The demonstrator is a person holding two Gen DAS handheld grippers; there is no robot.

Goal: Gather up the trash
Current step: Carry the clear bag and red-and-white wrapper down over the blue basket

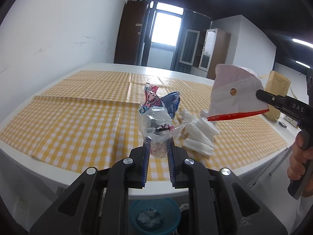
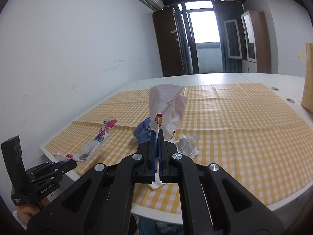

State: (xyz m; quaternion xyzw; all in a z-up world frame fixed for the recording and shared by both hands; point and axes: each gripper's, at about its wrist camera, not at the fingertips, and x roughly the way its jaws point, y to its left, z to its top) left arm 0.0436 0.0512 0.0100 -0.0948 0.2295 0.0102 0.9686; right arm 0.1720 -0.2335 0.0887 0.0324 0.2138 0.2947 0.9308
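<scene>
**Checked tablecloth half cleared**

Yellow-checked table (image 1: 78,117) holds the job; left gripper (image 1: 158,148) pinches a clear printed wrapper (image 1: 154,113), right gripper (image 2: 156,137) is pressed onto a white paper bag (image 2: 166,101); both aloft. Remaining: one blue wrapper (image 2: 141,131), one crumpled tissue (image 2: 186,144). Basket (image 1: 156,213) below holds some trash.

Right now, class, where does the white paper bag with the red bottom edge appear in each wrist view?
Left wrist view: white paper bag with the red bottom edge, upper right, held above the table.
Right wrist view: centre, rising from the camera's own fingers.
Shared landmark: yellow checked tablecloth.
</scene>
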